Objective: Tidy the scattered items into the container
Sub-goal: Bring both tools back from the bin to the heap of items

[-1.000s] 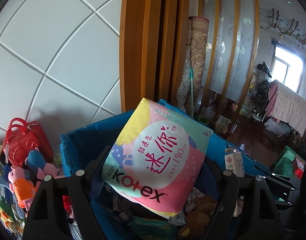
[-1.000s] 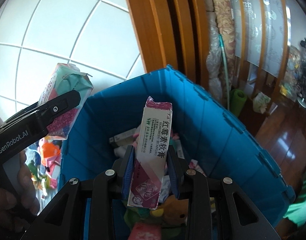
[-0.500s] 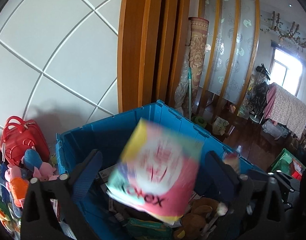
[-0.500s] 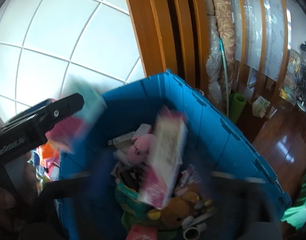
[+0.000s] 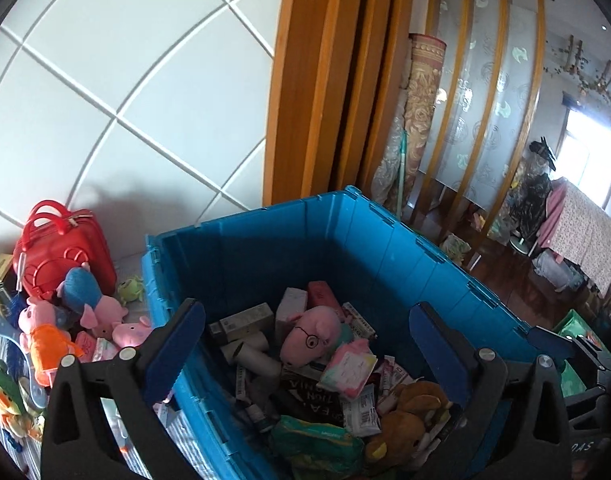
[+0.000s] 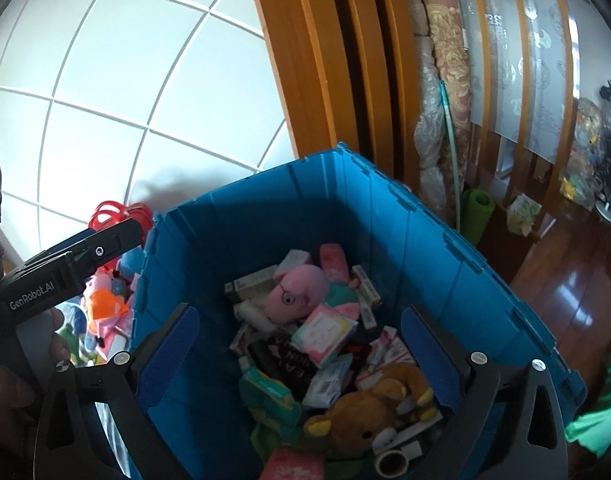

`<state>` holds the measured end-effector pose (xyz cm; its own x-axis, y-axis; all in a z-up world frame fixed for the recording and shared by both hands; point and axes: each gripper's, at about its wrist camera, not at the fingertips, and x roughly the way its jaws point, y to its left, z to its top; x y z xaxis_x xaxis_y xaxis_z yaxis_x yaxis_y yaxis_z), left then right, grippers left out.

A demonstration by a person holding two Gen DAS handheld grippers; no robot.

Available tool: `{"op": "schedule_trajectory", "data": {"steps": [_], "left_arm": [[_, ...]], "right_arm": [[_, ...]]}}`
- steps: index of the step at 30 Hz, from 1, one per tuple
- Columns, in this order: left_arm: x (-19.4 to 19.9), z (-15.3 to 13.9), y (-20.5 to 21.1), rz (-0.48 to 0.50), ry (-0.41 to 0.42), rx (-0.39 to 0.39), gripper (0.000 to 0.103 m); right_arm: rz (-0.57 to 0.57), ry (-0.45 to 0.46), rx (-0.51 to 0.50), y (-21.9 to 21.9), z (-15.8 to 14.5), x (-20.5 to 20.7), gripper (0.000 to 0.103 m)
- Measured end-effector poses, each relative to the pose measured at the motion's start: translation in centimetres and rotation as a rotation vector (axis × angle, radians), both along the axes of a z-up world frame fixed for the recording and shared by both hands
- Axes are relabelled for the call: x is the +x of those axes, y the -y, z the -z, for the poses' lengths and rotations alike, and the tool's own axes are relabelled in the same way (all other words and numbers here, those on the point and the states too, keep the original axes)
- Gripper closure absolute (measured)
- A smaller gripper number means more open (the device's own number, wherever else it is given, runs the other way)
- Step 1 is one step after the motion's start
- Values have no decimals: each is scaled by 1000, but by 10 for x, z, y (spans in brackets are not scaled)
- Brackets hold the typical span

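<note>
A blue crate point(image 5: 265, 248) stands against a white tiled wall point(image 5: 117, 80), beside a wooden door frame point(image 5: 317, 80). The crate is open at the top and holds a heap of small things. Near its far wall lies a pink pig plush point(image 5: 311, 336) wearing glasses, with small boxes point(image 5: 245, 320) and a paper roll point(image 5: 261, 364) around it. A pink and white pack point(image 5: 347, 366) rests just below the pig, near the middle of the heap. Toward the near edge sit a brown bear plush point(image 5: 409, 420) and a green pack point(image 5: 317, 444).

Both grippers hover over the near edge of the crate, pointing down into it. The left gripper point(image 5: 307, 344) has its jaws spread wide with nothing between them; they have just been opening. The right gripper point(image 6: 295, 346) is likewise spread wide and empty, its jaws also just opened. From the right wrist view, the left gripper's black body shows at the left edge, with a hand point(image 6: 9, 392) gripping it.

Outside the crate, by its left wall, more things are scattered on the floor: a red bag point(image 5: 61, 252) against the wall, a blue plush point(image 5: 79, 288), a pig plush in orange point(image 5: 41, 336), and a small pink pig point(image 5: 131, 330) touching the crate's side. To the right of the crate, a rolled carpet point(image 5: 421, 104) leans upright by the door frame.
</note>
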<state>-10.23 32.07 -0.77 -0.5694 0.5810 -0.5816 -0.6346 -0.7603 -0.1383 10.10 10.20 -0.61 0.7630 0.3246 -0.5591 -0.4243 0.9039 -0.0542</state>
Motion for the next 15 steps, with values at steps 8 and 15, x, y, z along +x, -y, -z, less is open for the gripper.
{"op": "schedule_trajectory", "data": {"steps": [8, 15], "left_arm": [[-10, 8, 62, -101, 17, 15, 0], [-21, 19, 141, -216, 36, 11, 0]], "right_arm": [[-91, -22, -15, -43, 13, -13, 0], [-219, -10, -58, -113, 29, -38, 0]]}}
